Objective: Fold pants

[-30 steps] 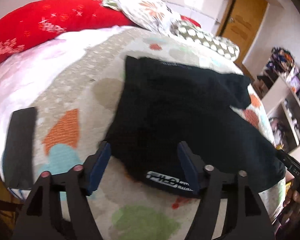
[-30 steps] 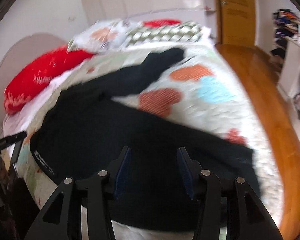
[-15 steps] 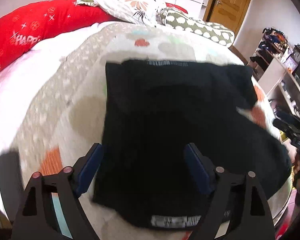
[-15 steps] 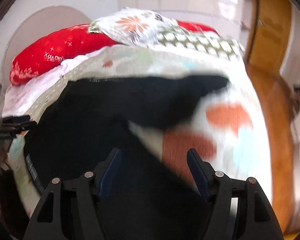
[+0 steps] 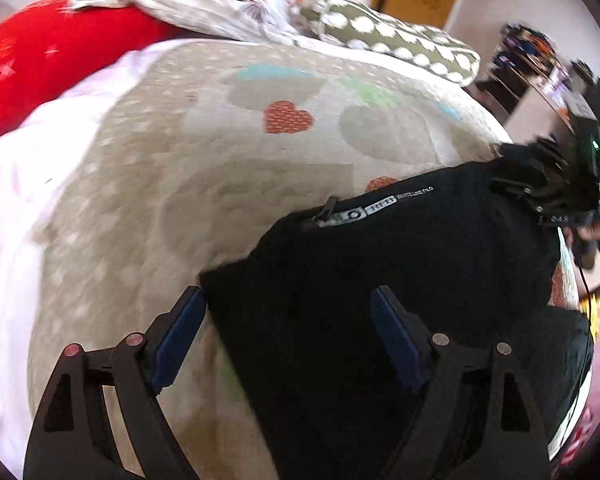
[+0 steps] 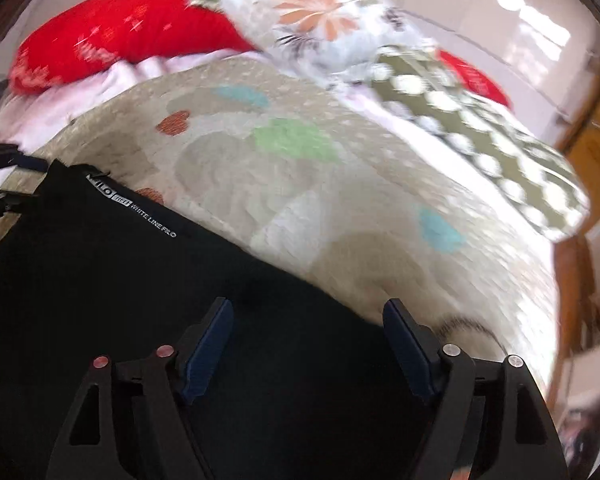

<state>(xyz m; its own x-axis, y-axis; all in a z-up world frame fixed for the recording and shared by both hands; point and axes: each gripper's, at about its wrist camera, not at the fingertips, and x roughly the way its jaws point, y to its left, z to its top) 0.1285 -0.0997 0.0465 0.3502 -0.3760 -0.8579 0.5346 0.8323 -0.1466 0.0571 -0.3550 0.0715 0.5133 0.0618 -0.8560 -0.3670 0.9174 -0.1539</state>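
The left gripper (image 5: 288, 332) is hanging released, its blue-padded fingers (image 5: 178, 334) spread wide and gripping nothing, straddling the near left corner of the black knit pants with a white-lettered waistband (image 5: 380, 280). The right gripper (image 6: 308, 344) is likewise standing released and empty, its pads (image 6: 208, 350) hovering over the far right stretch of the same dark cloth. The pants are lying bunched on the beige heart-patterned quilted bedspread (image 5: 220, 168), already doubled into a broad slab. Their long axis is running crosswise between the two grippers, with the waistband edge facing away toward the red pillow (image 6: 132, 32) and the floral pillow (image 6: 312, 16). Both grippers are sitting about equally near, one at each end, so the next fold probably calls for each to pinch its own corner. Motion blur is hiding whether either pad is touching the fabric.
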